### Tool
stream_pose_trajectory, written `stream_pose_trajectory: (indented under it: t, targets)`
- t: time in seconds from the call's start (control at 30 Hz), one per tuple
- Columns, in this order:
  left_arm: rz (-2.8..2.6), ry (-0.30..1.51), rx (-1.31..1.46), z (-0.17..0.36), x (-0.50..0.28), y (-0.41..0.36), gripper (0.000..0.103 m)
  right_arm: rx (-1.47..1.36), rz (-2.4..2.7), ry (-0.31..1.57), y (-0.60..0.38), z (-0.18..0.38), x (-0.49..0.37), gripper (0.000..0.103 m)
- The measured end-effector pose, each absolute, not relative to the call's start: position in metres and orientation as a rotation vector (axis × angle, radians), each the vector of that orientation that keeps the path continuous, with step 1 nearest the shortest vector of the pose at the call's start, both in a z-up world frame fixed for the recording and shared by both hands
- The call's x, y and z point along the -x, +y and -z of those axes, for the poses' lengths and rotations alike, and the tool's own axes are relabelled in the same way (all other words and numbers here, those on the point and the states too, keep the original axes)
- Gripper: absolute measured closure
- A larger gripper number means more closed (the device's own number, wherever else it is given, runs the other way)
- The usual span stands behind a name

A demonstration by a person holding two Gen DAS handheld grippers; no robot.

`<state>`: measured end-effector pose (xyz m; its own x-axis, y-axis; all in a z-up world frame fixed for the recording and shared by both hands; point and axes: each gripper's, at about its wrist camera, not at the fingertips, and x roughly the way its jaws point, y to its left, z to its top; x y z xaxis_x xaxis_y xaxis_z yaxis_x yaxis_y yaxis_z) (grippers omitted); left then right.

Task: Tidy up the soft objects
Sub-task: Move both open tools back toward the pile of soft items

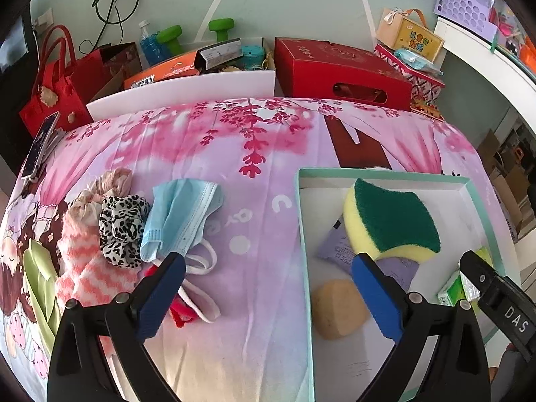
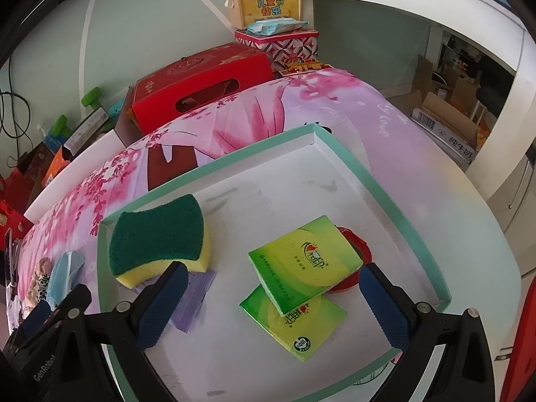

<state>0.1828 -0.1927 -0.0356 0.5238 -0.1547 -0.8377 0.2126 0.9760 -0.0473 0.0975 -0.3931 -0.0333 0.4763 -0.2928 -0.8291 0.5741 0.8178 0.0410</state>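
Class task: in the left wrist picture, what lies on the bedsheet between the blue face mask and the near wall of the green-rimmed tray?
Nothing lies there: between the blue face mask and the tray the left wrist view shows only bare printed bedsheet.

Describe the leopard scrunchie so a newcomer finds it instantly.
Start at the teal-rimmed tray on the pink bedsheet, then look left to the pile of soft items. The scrunchie sits between the blue face mask and the pink striped sock. It alone has black-and-white leopard spots.
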Motion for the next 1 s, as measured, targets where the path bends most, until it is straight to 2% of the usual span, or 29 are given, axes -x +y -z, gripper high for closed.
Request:
stream_pose_trajectory:
  t: [0.5,1.0]
  targets:
    - [0.204,1.011,-0.002,0.019,-0.185,-0.166,0.004,-0.292,0.505,0.933,-0.374,0.025,-0.101,0.000]
    - [0.016,1.015,0.026,-0.007,-0.200,-0.070,0.004,-0.221,0.376,0.912,-0.313,0.009,-0.118,0.000]
